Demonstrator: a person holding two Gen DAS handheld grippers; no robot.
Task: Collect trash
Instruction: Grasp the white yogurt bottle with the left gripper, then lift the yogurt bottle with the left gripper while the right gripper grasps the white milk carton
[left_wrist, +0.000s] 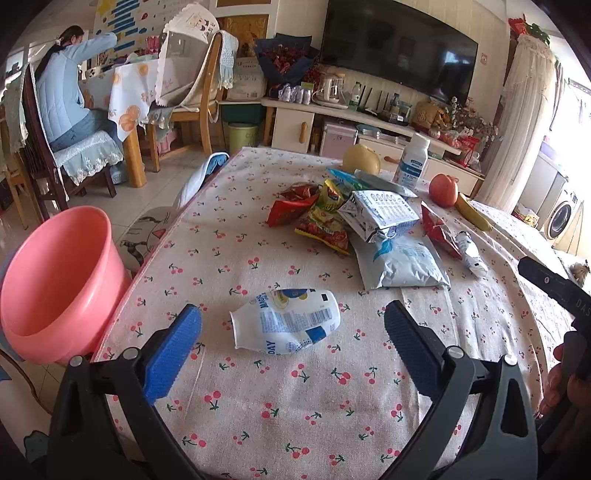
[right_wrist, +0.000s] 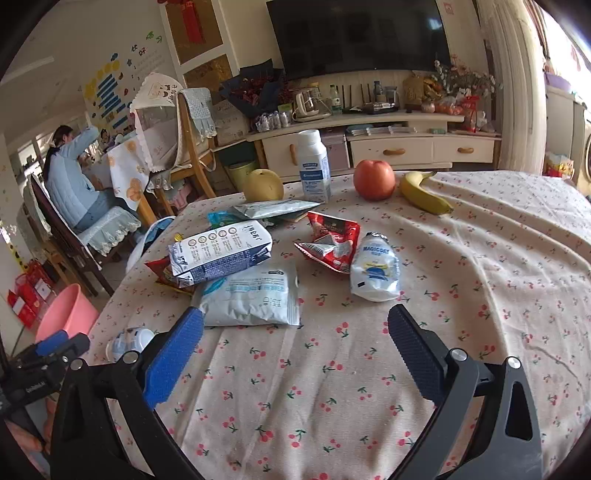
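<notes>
A pink bucket (left_wrist: 55, 288) stands on the floor just off the left edge of the surface (left_wrist: 295, 387). The left tool (left_wrist: 291, 325) is spread wide and empty, a crushed white bottle (left_wrist: 286, 321) lying on the cloth between its tips. Farther off sits a heap of wrappers (left_wrist: 317, 214) and a milk carton (right_wrist: 218, 251), with a pale pouch (right_wrist: 255, 295) nearer. The right tool (right_wrist: 295, 325) gapes wide, holding nothing, near a squashed white pouch (right_wrist: 375, 269). An apple (right_wrist: 373, 180) and a banana (right_wrist: 423, 194) lie far right.
</notes>
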